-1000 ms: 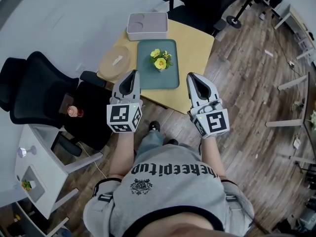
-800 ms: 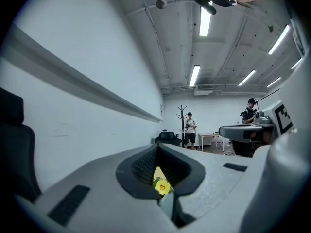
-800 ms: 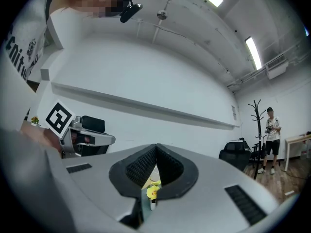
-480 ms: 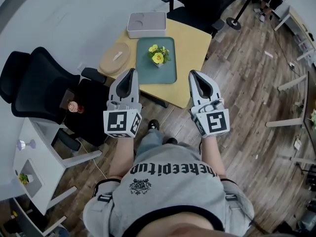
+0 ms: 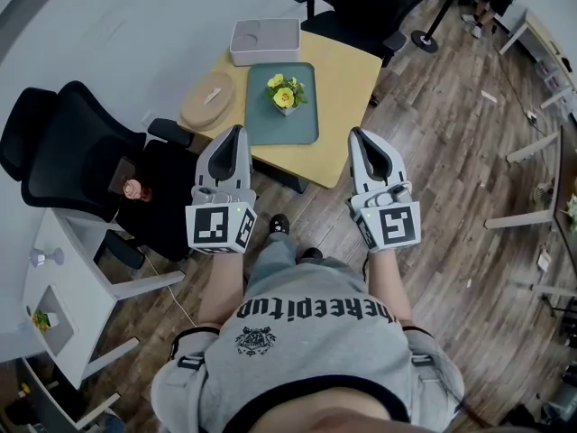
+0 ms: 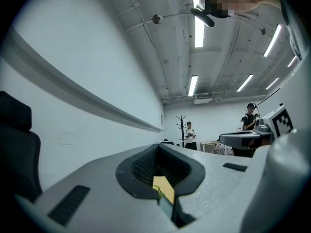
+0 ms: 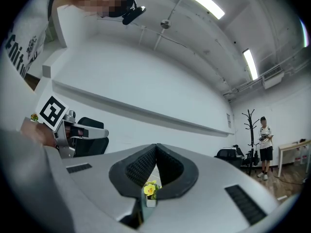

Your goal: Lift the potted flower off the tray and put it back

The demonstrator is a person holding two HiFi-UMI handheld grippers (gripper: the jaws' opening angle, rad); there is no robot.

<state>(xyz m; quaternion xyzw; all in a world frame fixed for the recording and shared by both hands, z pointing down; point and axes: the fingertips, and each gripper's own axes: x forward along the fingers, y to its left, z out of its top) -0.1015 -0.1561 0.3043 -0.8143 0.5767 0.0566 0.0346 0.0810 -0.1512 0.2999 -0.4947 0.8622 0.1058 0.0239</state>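
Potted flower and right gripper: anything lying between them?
Nothing loose: the head view shows only bare green tray and yellow tabletop between the potted flower and the right gripper.

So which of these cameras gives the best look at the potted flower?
The head view: the potted flower stands whole on the green tray. The right gripper view catches only a small peek of bloom and pot low in the frame; the left gripper view shows barely a sliver, too small to be sure.

Bright room — long ceiling lights (image 6: 199,18) glow at twelve o'clock. Every picture bends round at its edges, with dark corners.
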